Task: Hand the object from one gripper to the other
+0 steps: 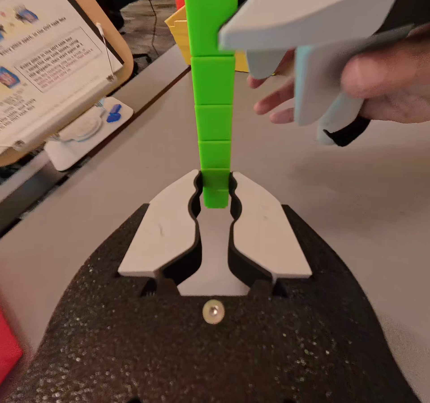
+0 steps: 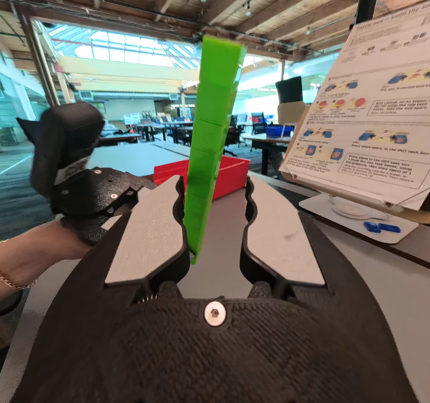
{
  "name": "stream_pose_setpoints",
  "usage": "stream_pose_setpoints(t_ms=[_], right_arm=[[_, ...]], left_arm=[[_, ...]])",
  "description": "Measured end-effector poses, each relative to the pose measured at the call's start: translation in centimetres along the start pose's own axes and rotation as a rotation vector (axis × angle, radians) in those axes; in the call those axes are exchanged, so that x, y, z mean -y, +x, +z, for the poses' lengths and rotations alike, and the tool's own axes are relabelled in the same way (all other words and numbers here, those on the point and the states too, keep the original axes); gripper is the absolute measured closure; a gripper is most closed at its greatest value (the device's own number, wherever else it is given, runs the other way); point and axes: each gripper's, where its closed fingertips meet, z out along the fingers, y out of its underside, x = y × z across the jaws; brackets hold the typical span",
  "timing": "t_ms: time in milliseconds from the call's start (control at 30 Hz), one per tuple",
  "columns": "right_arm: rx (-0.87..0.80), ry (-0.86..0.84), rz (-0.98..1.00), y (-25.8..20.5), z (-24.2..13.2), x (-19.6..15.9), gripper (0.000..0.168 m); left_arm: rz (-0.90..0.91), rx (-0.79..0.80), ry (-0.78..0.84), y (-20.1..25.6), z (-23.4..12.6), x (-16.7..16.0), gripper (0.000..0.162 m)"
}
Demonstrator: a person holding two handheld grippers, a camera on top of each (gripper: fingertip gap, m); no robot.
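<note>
Green segmented bar (image 1: 213,117) clamped at near end by left tool (image 1: 215,182), long axis straight out. Right tool (image 2: 215,208) agape, straddling bar mid-length; bar against its left finger (image 2: 149,229), not yet gripped.

Grey table (image 1: 302,205) carries a white stand base (image 1: 93,133) and red bin (image 2: 232,170).

green bar (image 2: 214,136) fills right jaws' gap; stand (image 2: 363,117) right
</note>
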Motion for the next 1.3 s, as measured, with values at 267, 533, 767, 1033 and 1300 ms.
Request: stream_pose_setpoints(t_ms=[267, 533, 767, 1033, 1300], right_arm=[[0.093, -0.078, 0.049, -0.6, 0.0, -1.2, 0.144], [0.466, 0.137, 0.226, -2.7, -2.4, 2.4, 0.145], [0.573, 0.309, 0.255, -3.6, -3.3, 3.1, 0.145], [0.555, 0.346, 0.237, -4.3, -2.8, 2.6, 0.145], [0.543, 0.231, 0.239, -3.5, -2.5, 0.8, 0.144]], left_arm=[[0.162, 0.099, 0.069, -0.2, 0.1, 0.8, 0.139], [-0.020, -0.409, 0.382, 3.3, -3.3, 3.7, 0.105], [-0.295, -0.609, 0.604, 4.5, -4.2, 6.1, 0.110], [-0.523, -0.643, 0.831, 3.5, -5.0, 7.5, 0.134], [-0.386, -0.551, 0.770, 2.9, -4.7, 6.9, 0.140]])
